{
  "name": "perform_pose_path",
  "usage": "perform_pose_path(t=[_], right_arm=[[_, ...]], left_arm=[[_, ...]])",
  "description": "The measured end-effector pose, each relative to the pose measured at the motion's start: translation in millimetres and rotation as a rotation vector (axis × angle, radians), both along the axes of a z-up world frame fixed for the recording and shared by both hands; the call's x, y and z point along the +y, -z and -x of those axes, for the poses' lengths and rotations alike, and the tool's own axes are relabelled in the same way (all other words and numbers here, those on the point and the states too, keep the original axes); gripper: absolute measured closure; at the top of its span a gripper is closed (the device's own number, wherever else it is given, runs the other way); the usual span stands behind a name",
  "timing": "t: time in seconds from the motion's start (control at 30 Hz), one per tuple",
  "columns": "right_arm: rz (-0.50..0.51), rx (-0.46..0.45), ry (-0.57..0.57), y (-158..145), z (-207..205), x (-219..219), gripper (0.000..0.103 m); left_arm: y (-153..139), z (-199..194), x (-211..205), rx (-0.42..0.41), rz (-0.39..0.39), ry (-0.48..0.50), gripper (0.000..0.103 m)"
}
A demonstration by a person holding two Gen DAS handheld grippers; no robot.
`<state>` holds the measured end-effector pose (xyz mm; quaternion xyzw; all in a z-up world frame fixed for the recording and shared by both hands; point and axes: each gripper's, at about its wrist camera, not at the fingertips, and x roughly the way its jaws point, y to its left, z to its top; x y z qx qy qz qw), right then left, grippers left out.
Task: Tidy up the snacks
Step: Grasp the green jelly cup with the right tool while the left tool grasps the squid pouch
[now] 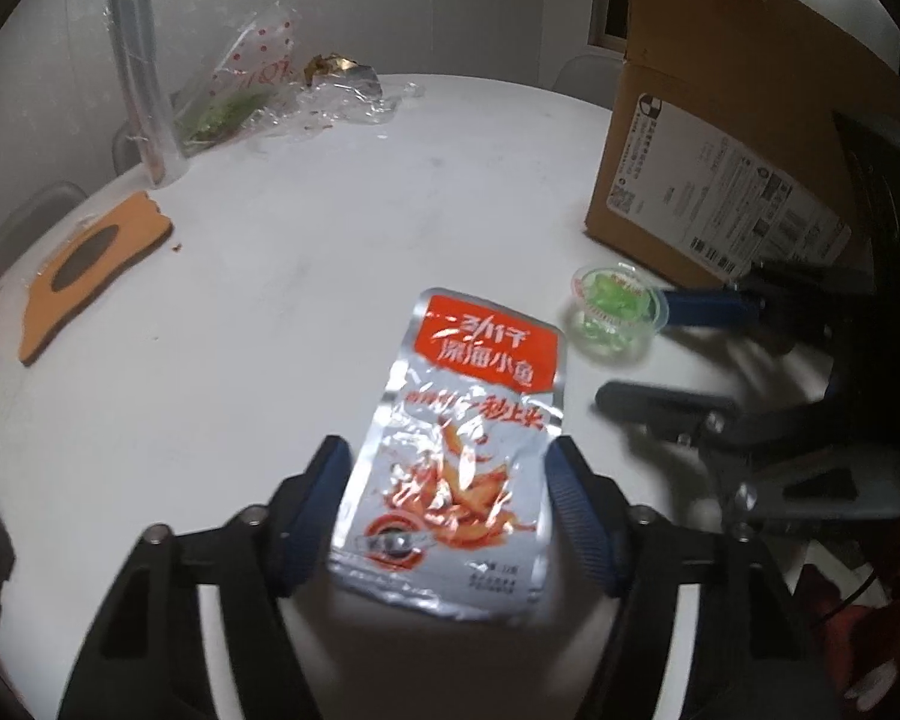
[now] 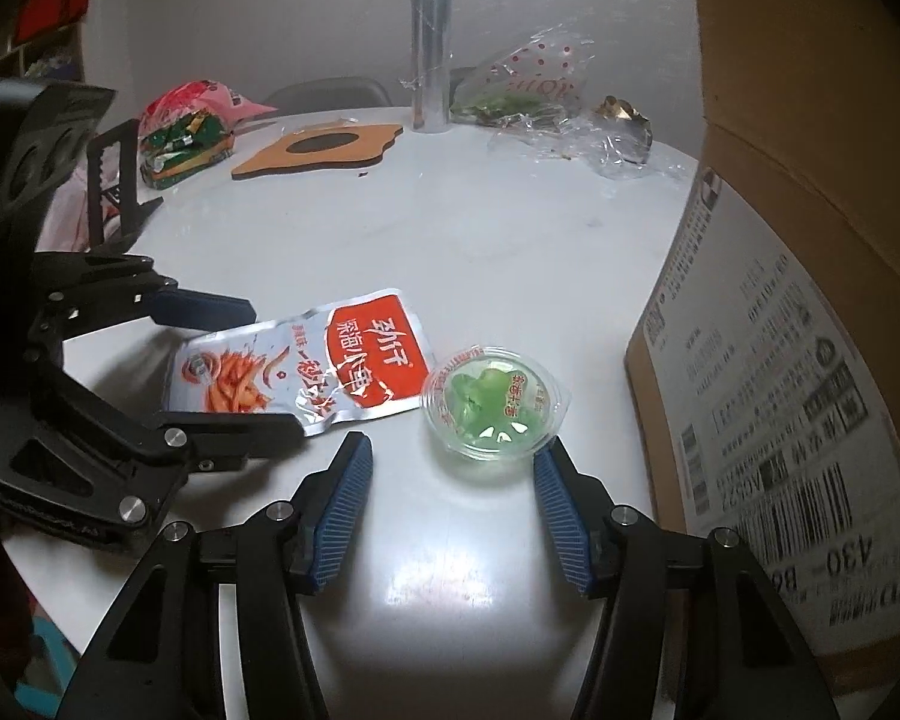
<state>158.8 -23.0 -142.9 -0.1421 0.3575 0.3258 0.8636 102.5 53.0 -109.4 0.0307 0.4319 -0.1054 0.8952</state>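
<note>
A silver snack packet (image 1: 462,450) with a red label lies flat on the white round table (image 1: 330,240). My left gripper (image 1: 448,444) straddles its lower half. The right finger (image 1: 570,492) touches the packet's edge, and a thin gap shows at the left finger (image 1: 318,498). A small clear cup of green jelly (image 2: 492,402) stands just right of the packet (image 2: 306,366). My right gripper (image 2: 455,444) is open in front of it. Its right fingertip is at the cup's rim and its left one is well clear. Each gripper also shows in the other's view: left gripper (image 2: 276,369), right gripper (image 1: 633,351).
A tall cardboard box (image 2: 810,360) stands close on the right, beside the cup. At the far side are an orange board with a dark oval (image 2: 318,147), an upright clear tube (image 2: 431,36), crumpled plastic wrappers (image 2: 570,132) and a bag of snacks (image 2: 186,132).
</note>
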Motion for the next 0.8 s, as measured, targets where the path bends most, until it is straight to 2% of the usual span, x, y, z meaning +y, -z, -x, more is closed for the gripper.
perform_pose_path(t=[0.13, 0.5, 0.6, 0.67, 0.8], right_arm=[[0.013, -0.009, -0.006, -4, -5, 5, 0.05], [0.066, -0.014, -0.009, -9, -25, 29, 0.049], [0.079, -0.015, -0.005, -5, -27, 31, 0.061], [0.068, -0.012, -0.004, -4, -26, 28, 0.061], [0.05, -0.007, -0.014, -5, -19, 21, 0.061]], left_arm=[[-1, 6, 9, -0.006, 0.005, -0.02, 0.054], [0, 27, 29, -0.005, 0.02, -0.118, 0.054], [0, 24, 26, 0.002, 0.031, -0.108, 0.046], [0, 22, 22, 0.007, 0.041, -0.088, 0.037], [0, 13, 12, 0.019, 0.024, -0.065, 0.036]])
